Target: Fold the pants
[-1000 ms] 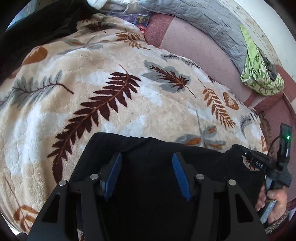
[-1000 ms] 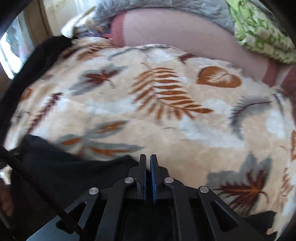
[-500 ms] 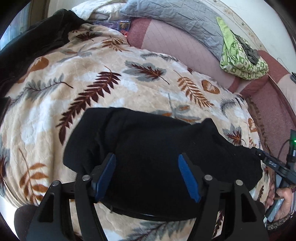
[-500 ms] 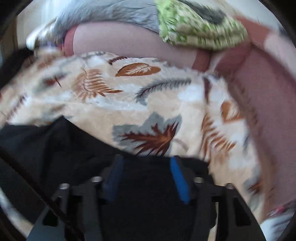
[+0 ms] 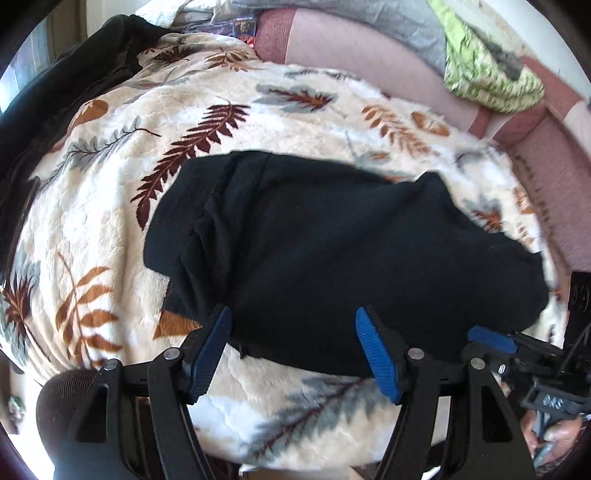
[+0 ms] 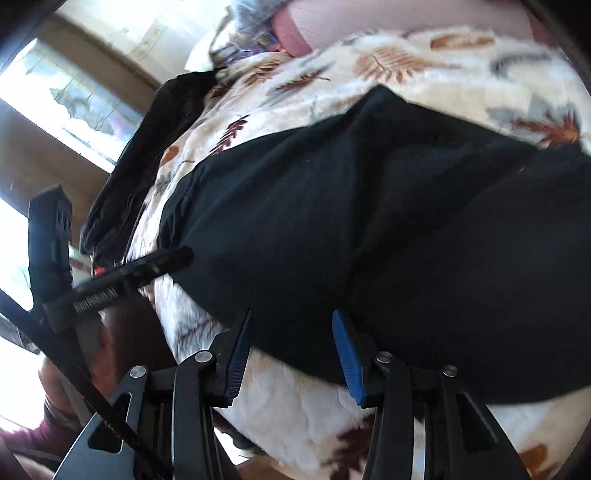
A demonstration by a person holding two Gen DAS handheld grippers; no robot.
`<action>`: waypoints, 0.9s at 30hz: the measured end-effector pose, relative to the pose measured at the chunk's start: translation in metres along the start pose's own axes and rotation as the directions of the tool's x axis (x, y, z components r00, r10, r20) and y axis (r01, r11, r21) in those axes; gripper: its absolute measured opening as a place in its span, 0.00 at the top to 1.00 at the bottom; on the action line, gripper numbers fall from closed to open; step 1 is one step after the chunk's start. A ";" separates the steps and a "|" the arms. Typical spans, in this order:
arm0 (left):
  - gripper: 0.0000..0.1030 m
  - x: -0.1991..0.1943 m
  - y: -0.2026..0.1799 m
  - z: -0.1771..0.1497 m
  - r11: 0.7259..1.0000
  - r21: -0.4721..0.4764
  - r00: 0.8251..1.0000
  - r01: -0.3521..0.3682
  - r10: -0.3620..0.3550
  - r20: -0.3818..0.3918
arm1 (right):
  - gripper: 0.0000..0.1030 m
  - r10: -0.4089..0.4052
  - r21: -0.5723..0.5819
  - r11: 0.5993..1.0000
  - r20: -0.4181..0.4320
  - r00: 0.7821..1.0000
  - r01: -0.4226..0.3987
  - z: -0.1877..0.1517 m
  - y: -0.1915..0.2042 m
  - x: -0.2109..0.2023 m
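The black pants (image 5: pixel 332 251) lie folded into a compact bundle on the cream leaf-print blanket (image 5: pixel 110 206). My left gripper (image 5: pixel 293 349) is open and empty, its blue pads above the bundle's near edge. My right gripper (image 6: pixel 291 354) is open and empty, also at the near edge of the pants (image 6: pixel 388 236). The right gripper's blue fingertip shows in the left wrist view (image 5: pixel 491 341) at the bundle's right end. The left gripper's body shows in the right wrist view (image 6: pixel 122 277) at the left end.
A dark garment (image 5: pixel 55 92) lies along the blanket's left side. A pink cushion (image 5: pixel 369 55), grey quilt (image 5: pixel 388 18) and green patterned cloth (image 5: pixel 491 85) sit at the back. The blanket's near edge (image 5: pixel 295 443) drops off just below the grippers.
My right gripper let go of the pants and opened. Both grippers drew back toward the near edge, leaving the folded bundle lying on the blanket.
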State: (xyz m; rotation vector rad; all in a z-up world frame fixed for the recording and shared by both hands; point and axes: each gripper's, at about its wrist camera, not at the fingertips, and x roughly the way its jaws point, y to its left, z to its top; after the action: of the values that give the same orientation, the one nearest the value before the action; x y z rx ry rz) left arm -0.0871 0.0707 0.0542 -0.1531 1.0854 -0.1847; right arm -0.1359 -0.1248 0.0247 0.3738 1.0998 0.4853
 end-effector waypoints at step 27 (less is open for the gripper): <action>0.25 -0.007 -0.201 0.017 0.938 0.315 0.989 0.146 -0.143 -0.035 | 0.14 -0.619 0.314 0.775 0.200 0.760 0.549 -0.022 -0.109 -0.159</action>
State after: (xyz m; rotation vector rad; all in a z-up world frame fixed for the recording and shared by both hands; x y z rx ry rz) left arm -0.0898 -0.1231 0.1109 0.0580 1.0423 -0.4902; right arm -0.1940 -0.3013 0.0787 0.2728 0.9195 -0.2694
